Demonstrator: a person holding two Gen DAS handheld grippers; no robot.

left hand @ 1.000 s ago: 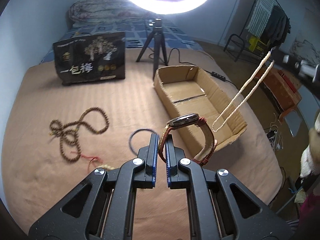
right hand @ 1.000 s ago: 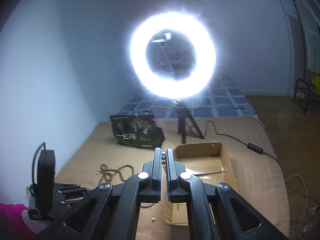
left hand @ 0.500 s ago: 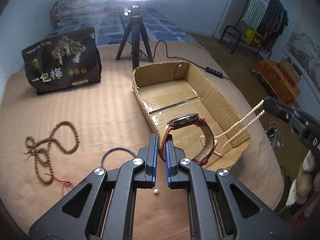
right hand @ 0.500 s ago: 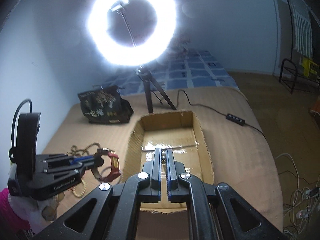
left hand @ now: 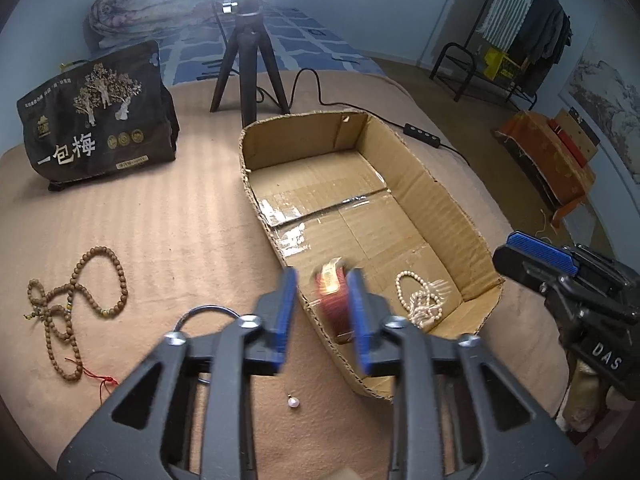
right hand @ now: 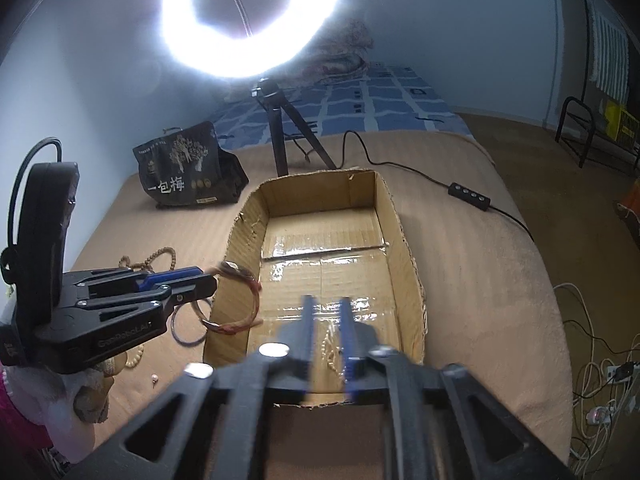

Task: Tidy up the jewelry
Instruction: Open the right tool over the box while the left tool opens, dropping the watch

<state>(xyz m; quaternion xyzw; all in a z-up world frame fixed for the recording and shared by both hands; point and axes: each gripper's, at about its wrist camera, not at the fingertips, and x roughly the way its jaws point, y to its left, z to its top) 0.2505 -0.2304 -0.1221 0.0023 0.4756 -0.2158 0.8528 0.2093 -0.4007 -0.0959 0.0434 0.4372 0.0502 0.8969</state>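
Observation:
An open cardboard box (left hand: 436, 204) (right hand: 404, 240) sits on the tan bedspread. My left gripper (left hand: 322, 280) is open over the box's near left wall; the red-strap watch (left hand: 334, 300) is blurred between its fingers, loose and dropping into the box. In the right wrist view the watch (right hand: 236, 300) hangs at the box's left rim by the left gripper (right hand: 212, 284). My right gripper (right hand: 326, 304) is open above the box's near end. A pearl necklace (left hand: 420, 300) lies heaped in the box's near corner. Brown prayer beads (left hand: 72, 296), a dark bangle (left hand: 200, 314) and a loose pearl (left hand: 292, 403) lie on the bed.
A black printed bag (left hand: 96, 136) stands at the back left. A ring-light tripod (left hand: 248, 60) stands behind the box, with its cable and switch (left hand: 422, 135) running right. The bed edge drops off at right toward a floor with wires (right hand: 600, 372).
Both grippers have opened. The pearl necklace left my right gripper and now lies in the box. The watch is released from my left gripper and is falling at the box's near wall.

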